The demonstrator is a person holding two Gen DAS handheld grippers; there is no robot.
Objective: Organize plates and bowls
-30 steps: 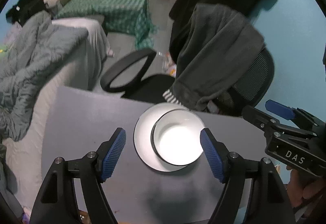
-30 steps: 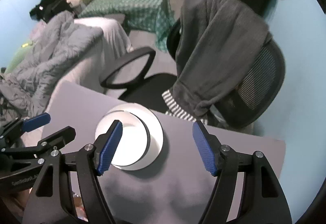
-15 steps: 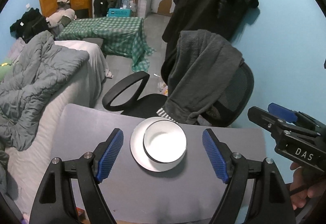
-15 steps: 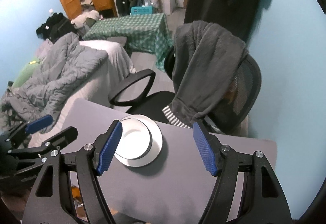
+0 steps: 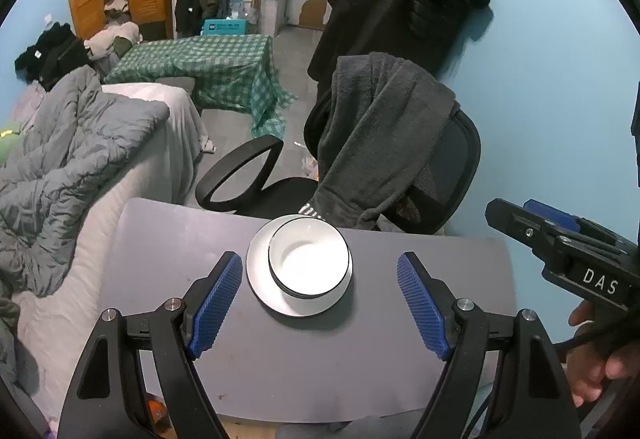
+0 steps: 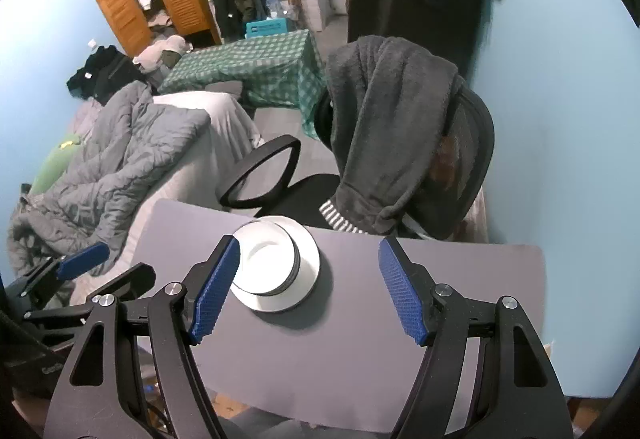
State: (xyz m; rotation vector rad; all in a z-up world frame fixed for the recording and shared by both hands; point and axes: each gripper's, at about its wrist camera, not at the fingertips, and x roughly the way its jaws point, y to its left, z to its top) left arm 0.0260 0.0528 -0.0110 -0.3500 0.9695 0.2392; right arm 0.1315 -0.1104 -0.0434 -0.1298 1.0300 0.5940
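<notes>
A white bowl [image 5: 309, 258] with a dark rim sits in a white plate [image 5: 260, 283] on the grey table [image 5: 168, 259], near its far edge. My left gripper [image 5: 320, 303] is open and empty, held well above and short of the stack. My right gripper [image 6: 308, 291] is open and empty too, above the table with the bowl [image 6: 266, 259] and plate [image 6: 308, 263] beside its left finger. The right gripper also shows at the right of the left wrist view [image 5: 560, 239], and the left gripper shows at the left of the right wrist view [image 6: 80, 267].
A black office chair [image 5: 432, 175] draped with a dark fleece stands just past the table's far edge. A bed with a grey duvet [image 5: 68, 159] lies to the left. A blue wall [image 5: 560, 79] is on the right.
Both grippers have pulled up and back from the bowl and plate, which now look smaller and farther. Both stay open; the stack has not moved.
</notes>
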